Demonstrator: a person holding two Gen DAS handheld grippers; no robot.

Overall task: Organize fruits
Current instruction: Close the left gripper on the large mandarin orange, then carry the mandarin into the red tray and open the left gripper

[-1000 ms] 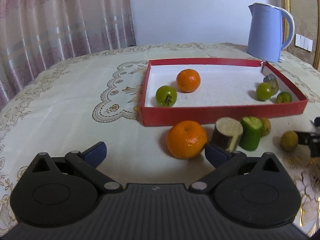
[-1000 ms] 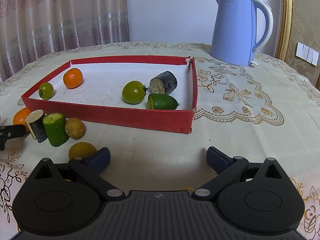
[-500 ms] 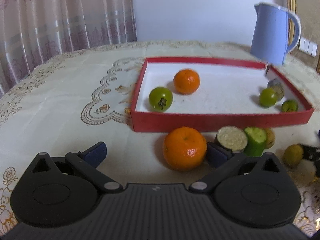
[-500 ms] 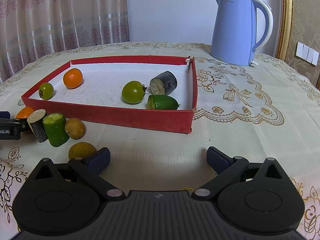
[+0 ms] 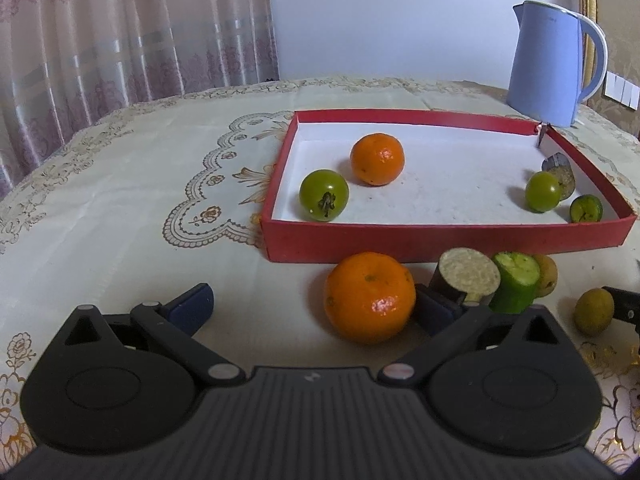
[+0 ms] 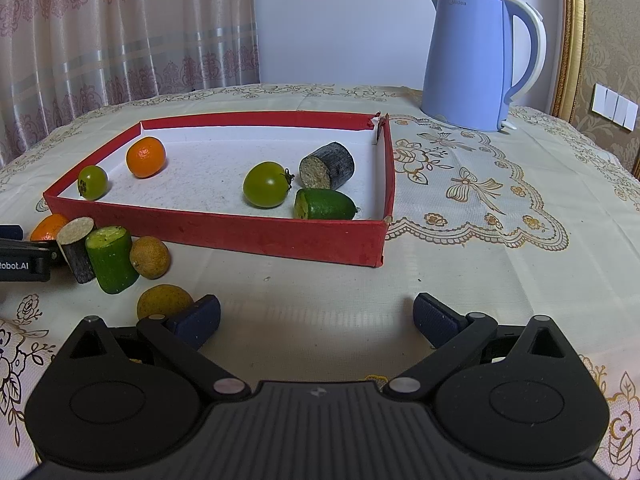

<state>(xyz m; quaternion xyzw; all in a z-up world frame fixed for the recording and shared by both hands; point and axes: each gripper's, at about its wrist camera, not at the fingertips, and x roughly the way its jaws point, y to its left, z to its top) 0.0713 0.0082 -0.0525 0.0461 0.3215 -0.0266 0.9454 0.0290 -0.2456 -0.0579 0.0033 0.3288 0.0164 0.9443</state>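
Note:
A red tray (image 5: 440, 238) holds an orange (image 5: 377, 159), two green tomatoes (image 5: 324, 195), a dark cane piece (image 5: 560, 168) and a green cucumber end (image 5: 586, 209). Just in front of it lie a bigger orange (image 5: 370, 296), a cane piece (image 5: 466, 276), a cucumber piece (image 5: 516, 286) and two brown fruits (image 5: 594, 311). My left gripper (image 5: 314, 310) is open, and the bigger orange sits between its fingers, close to the right one. My right gripper (image 6: 316, 318) is open over bare cloth, with a brown fruit (image 6: 164, 300) just outside its left finger.
A blue kettle (image 6: 476, 64) stands behind the tray's right corner. The round table has an embroidered cream cloth (image 6: 480, 240), a curtain behind it on the left and a wall behind. In the right wrist view the left gripper's body (image 6: 24, 258) shows at the left edge.
My left gripper has moved forward and a little left, so the bigger orange now lies between its fingers. The right gripper has stayed still.

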